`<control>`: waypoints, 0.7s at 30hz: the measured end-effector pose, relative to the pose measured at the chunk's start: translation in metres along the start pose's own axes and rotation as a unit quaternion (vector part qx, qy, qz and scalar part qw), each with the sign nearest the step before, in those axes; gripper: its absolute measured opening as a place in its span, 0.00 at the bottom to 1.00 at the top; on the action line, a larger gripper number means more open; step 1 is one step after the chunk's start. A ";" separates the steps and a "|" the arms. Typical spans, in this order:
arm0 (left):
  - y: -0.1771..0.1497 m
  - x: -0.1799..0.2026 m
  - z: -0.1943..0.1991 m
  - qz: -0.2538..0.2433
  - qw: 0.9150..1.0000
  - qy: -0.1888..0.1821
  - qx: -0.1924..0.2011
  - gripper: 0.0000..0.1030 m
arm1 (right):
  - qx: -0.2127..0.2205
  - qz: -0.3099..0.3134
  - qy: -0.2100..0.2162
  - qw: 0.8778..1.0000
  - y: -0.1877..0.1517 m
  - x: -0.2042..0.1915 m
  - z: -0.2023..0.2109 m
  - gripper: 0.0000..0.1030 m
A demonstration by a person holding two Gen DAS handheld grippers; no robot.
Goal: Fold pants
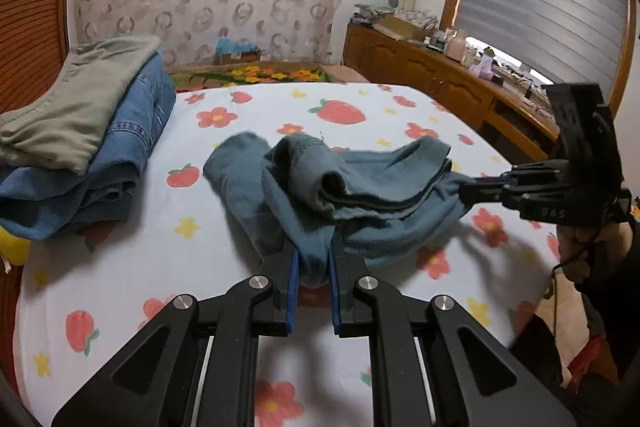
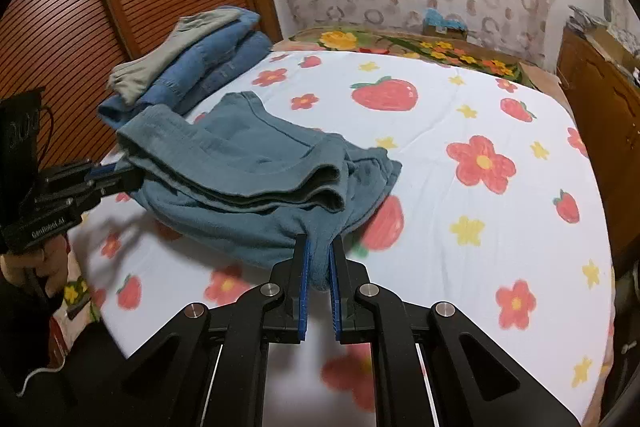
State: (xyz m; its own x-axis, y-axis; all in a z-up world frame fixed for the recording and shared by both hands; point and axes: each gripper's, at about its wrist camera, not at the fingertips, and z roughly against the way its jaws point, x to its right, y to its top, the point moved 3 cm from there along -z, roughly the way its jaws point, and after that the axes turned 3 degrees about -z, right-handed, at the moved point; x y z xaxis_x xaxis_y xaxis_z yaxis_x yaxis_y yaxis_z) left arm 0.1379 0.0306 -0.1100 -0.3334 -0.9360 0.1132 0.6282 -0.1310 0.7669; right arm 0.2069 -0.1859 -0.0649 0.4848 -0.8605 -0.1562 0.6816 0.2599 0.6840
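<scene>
My left gripper (image 1: 313, 259) is clamped on a bunched fold of the soft teal-blue cotton pants (image 1: 320, 187), its blue ribbed pads pinching the cloth between black jointed fingers. My right gripper (image 2: 319, 259) is likewise closed on another bunch of the same fabric, at the opposite end of the garment. Both point downward at a slant toward the bed, and between them the pants hang slack in thick rumpled layers, their rolled hem edges stacked, partly lifted and partly resting near the bed's near edge. My right hand (image 1: 592, 247) wraps its gripper's handle, a thin cable trailing below. The bed's smooth white sheet printed with red strawberries and flowers (image 2: 440, 227) lies beneath. At the bed's far left corner sits a stack of folded blue denim jeans (image 1: 120, 155) topped by a folded grey-green cloth garment (image 1: 76, 107).
</scene>
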 end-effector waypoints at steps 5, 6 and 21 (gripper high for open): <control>-0.010 0.009 0.011 -0.002 1.000 -0.013 0.003 0.13 | 0.001 0.009 0.003 1.000 -0.019 -0.008 0.019 0.08; -0.012 0.012 0.013 -0.004 1.000 -0.016 0.003 0.13 | 0.000 0.009 0.000 1.000 -0.024 -0.010 0.024 0.08; -0.031 0.031 0.025 -0.012 1.000 -0.022 -0.005 0.13 | 0.010 0.013 -0.015 1.000 -0.047 -0.020 0.054 0.08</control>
State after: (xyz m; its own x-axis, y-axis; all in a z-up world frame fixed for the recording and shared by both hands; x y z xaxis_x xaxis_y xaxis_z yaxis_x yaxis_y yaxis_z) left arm 0.0904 0.0137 -0.1147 -0.3783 -0.9174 0.1234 0.6265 -0.1557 0.7637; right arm 0.1355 -0.2045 -0.0553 0.4853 -0.8663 -0.1182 0.6585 0.2732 0.7013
